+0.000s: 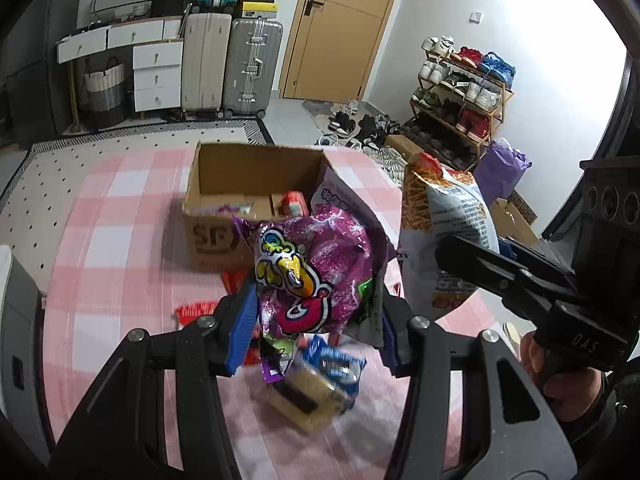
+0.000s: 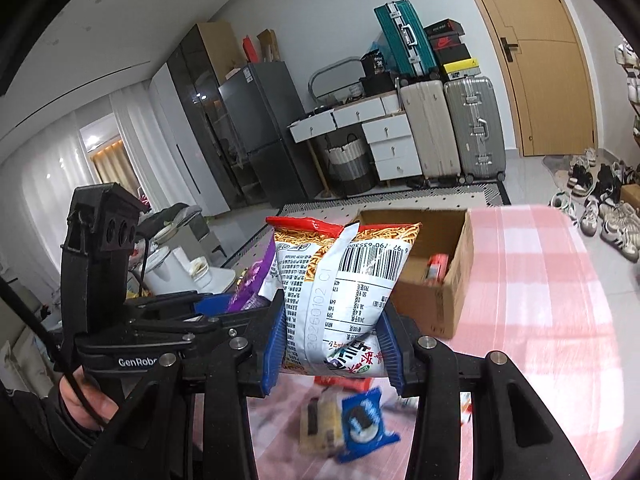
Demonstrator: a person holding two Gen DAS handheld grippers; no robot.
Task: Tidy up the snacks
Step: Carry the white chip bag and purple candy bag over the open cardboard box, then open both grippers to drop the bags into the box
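Note:
My left gripper [image 1: 316, 322] is shut on a purple snack bag [image 1: 320, 272] with a cartoon print, held above the pink checked tablecloth [image 1: 120, 240]. My right gripper [image 2: 332, 344] is shut on a white and orange noodle-snack bag [image 2: 340, 280] with a barcode; the same noodle-snack bag [image 1: 444, 216] shows at the right of the left wrist view. Behind both stands an open cardboard box [image 1: 248, 184] with a few packets inside, also seen as the box [image 2: 436, 268] in the right wrist view. Below the grippers lie a blue cookie packet [image 2: 364, 424] and a yellow packet [image 2: 320, 424].
Red wrappers [image 1: 196, 312] lie on the cloth near the box. Suitcases [image 1: 232, 68], white drawers [image 1: 156, 76] and a wooden door [image 1: 340, 28] stand behind the table. A shoe rack [image 1: 460, 92] and loose shoes are at the right. A person's hand [image 1: 560, 364] grips the right handle.

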